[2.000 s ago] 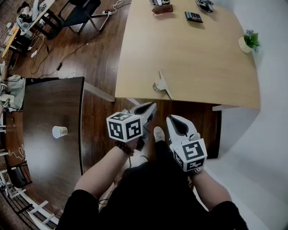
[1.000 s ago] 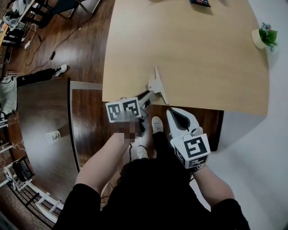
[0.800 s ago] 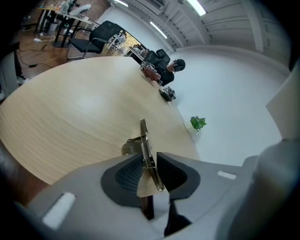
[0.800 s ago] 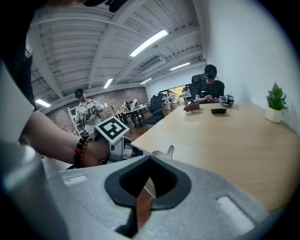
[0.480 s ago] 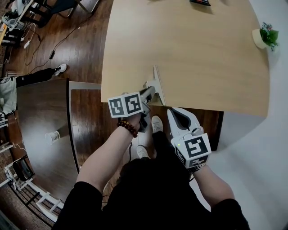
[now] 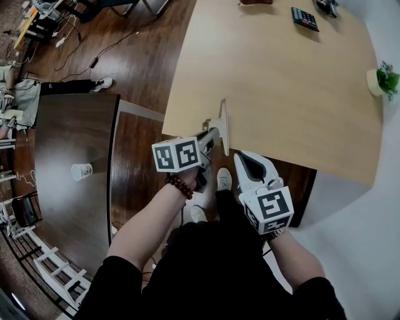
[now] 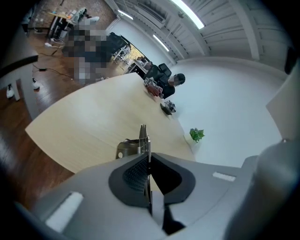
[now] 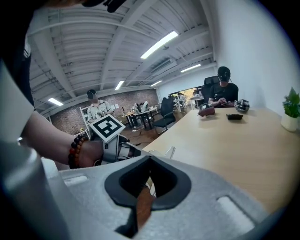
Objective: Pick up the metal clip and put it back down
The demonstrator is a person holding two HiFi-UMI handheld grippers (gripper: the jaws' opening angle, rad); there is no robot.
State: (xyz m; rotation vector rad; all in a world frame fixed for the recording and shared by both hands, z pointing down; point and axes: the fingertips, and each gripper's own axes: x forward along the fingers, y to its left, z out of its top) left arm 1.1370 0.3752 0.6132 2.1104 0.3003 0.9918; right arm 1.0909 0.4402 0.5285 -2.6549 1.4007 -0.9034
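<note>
The metal clip (image 6: 220, 125) stands on edge at the near rim of the light wooden table (image 6: 281, 75). My left gripper (image 6: 210, 139) is shut on the clip's flat handle. In the left gripper view the thin plate of the clip (image 7: 138, 144) runs straight between the closed pads. I cannot tell whether the clip touches the tabletop. My right gripper (image 6: 242, 160) hangs just below the table edge, shut with nothing in it. From the right gripper (image 8: 150, 162) view the clip (image 8: 169, 152) shows beside the left gripper's marker cube (image 8: 107, 127).
A calculator (image 6: 304, 18) and a small potted plant (image 6: 384, 80) sit on the far part of the table. A dark table (image 6: 69, 206) with a paper cup (image 6: 81, 170) stands at the left. A person (image 8: 221, 91) sits at the table's far end.
My left gripper has reached forward to the table edge and closed on the clip's handle. The right gripper has stayed low and shut. The head view has shifted slightly.
</note>
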